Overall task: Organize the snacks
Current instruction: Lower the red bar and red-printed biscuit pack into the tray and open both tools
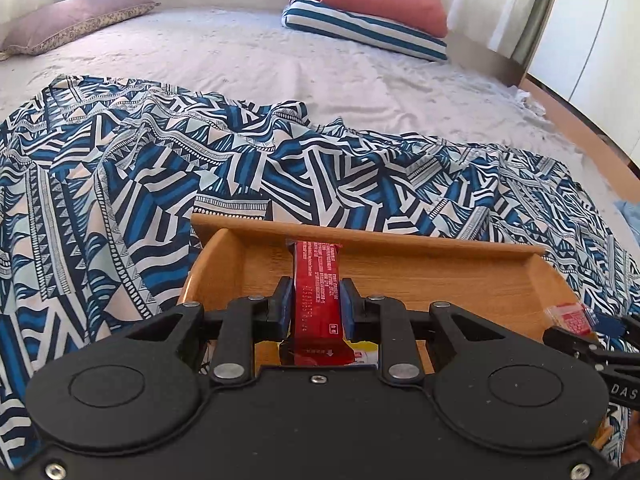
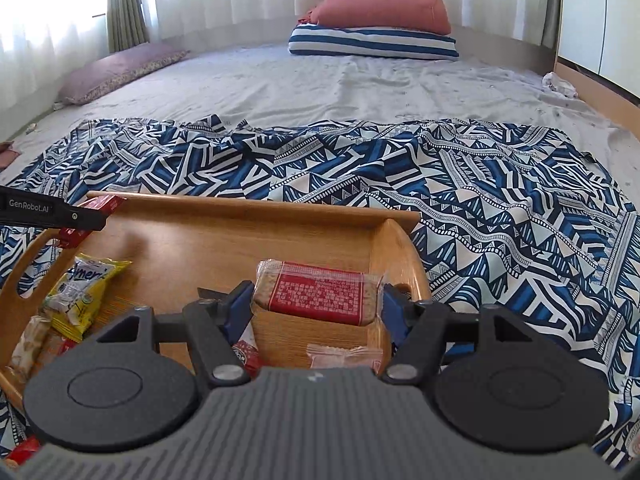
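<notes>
While the left gripper [image 1: 316,304] has its blue fingers [image 1: 283,304] clamped on a long red snack bar wrapper [image 1: 316,280] above the shallow wooden tray [image 1: 420,276], the right gripper [image 2: 316,306] holds a clear-wrapped oat bar with a red label [image 2: 316,294] over the same tray's right end. A yellow snack packet [image 2: 80,292] lies inside at left. The tray rests on a blue-and-white patterned cloth [image 2: 480,200] on the bed.

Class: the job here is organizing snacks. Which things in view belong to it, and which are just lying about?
Job: wooden tray, red bar in left gripper, biscuit pack in right gripper, yellow packet.
Lying about: patterned cloth, striped pillow, pink pillow.
</notes>
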